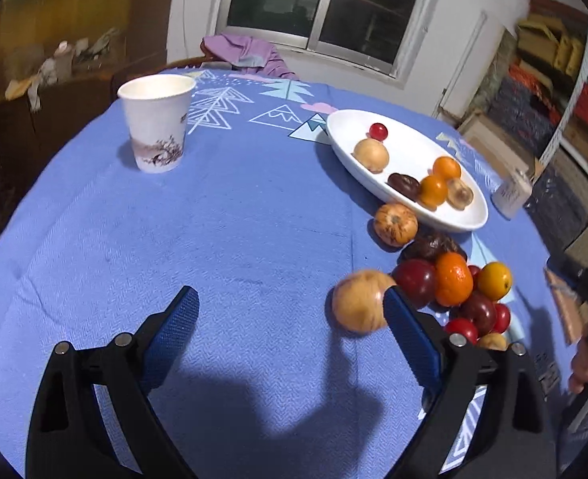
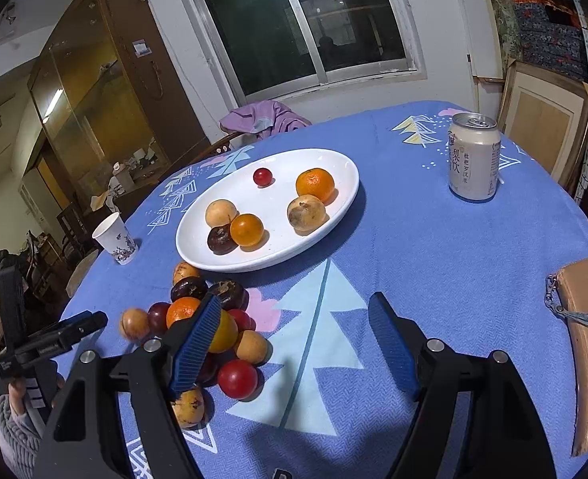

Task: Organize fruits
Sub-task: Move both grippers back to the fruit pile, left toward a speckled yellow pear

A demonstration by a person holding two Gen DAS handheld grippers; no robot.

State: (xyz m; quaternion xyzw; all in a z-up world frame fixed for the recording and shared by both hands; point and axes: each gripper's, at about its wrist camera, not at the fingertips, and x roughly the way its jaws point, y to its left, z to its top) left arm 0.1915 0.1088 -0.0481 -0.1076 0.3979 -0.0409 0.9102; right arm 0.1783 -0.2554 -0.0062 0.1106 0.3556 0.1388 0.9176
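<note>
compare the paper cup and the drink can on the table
The paper cup is open-topped and tapers toward its base; the drink can is a straight cylinder with a closed metal lid. The cup bears a dark branch print, the can printed characters. The cup stands left of the plate, the can right. Both are pale and upright.

Setting: a lived-in home dining room. Evidence: a round surface under a blue tree-print cloth [image 2: 433, 239], a sliding window [image 2: 302, 28] on the wall beyond the jaws, a glass-fronted wooden cabinet [image 2: 94, 92] to their left, a purple garment [image 2: 262, 117] over a chair back, and stacked boxes [image 1: 541, 92] at right.
</note>
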